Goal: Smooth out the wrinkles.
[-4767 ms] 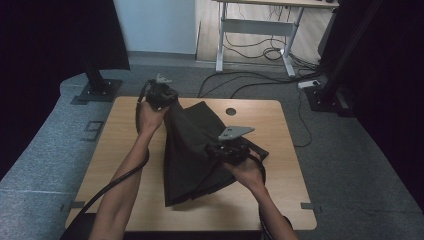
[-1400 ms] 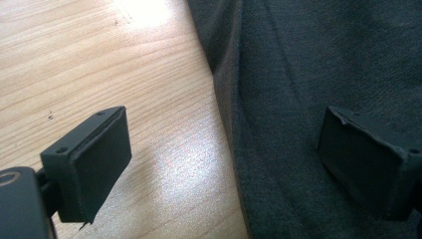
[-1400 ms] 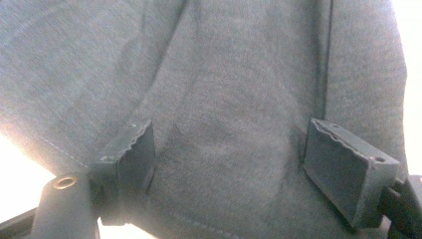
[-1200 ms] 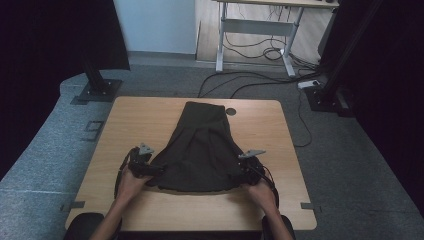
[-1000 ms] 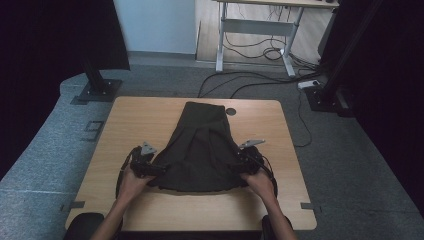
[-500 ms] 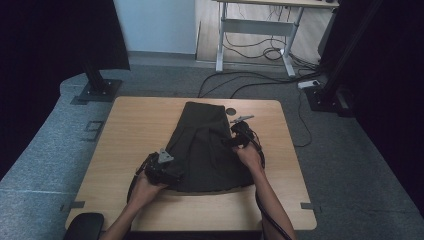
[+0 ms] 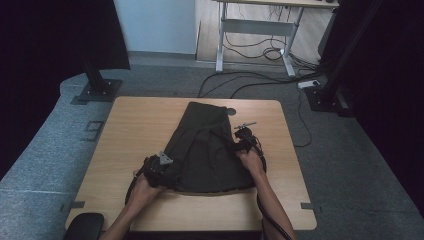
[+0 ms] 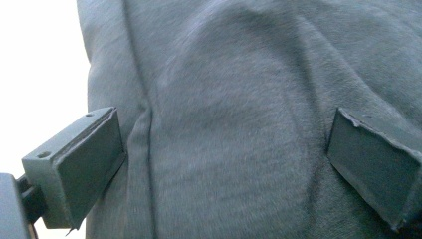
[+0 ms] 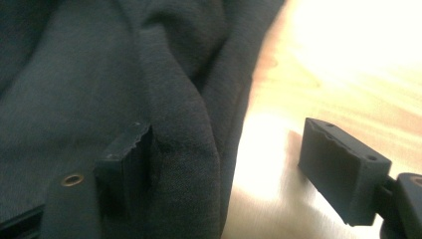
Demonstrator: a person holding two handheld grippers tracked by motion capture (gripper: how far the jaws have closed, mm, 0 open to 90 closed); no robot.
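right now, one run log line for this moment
dark garment flat on table | left tongs open at left edge | right tongs open astride right edge

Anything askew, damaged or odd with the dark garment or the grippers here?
Mostly tidy. The dark garment lies flat on the table, except for a raised fold along its right edge, by the open right hand-held gripper. The left hand-held gripper is open over cloth. No damage visible.

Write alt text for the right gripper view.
The right gripper, jaws open, straddles the folded edge of a dark garment lying on a light wooden table. One jaw rests over the cloth, the other over bare wood.
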